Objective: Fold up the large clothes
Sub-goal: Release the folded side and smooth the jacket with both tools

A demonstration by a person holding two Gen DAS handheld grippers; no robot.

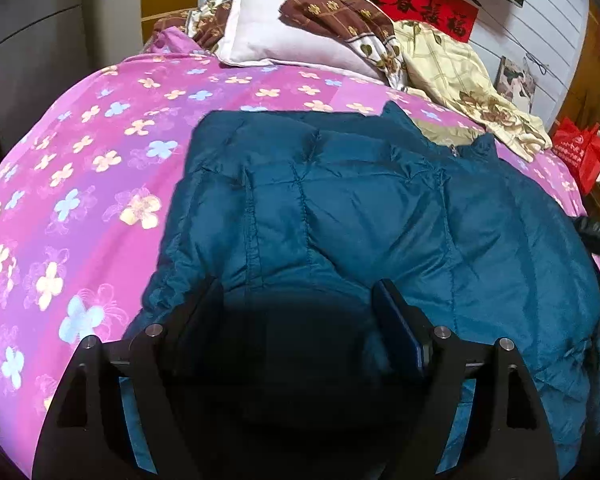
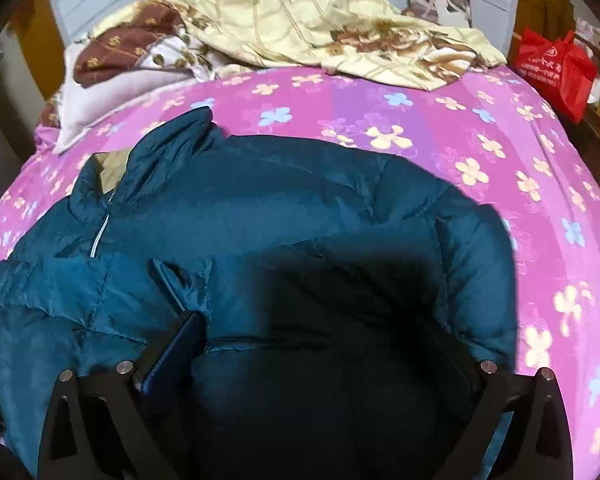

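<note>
A teal quilted puffer jacket [image 1: 360,208] lies spread on a bed with a pink flowered sheet [image 1: 80,152], collar and zipper toward the pillows. It also shows in the right wrist view [image 2: 260,208]. My left gripper [image 1: 296,300] is open, its fingers wide apart just above the jacket's near left part. My right gripper [image 2: 324,344] is open over the jacket's near right part; its left finger [image 2: 180,344] rests against the fabric and the right finger is mostly hidden in shadow. Neither holds anything.
A white pillow [image 1: 268,28], a brown patterned cloth [image 1: 332,12] and a cream floral quilt [image 2: 320,28] lie at the head of the bed. A red bag [image 2: 556,68] stands at the right of the bed. A grey cabinet [image 1: 28,52] is at the left.
</note>
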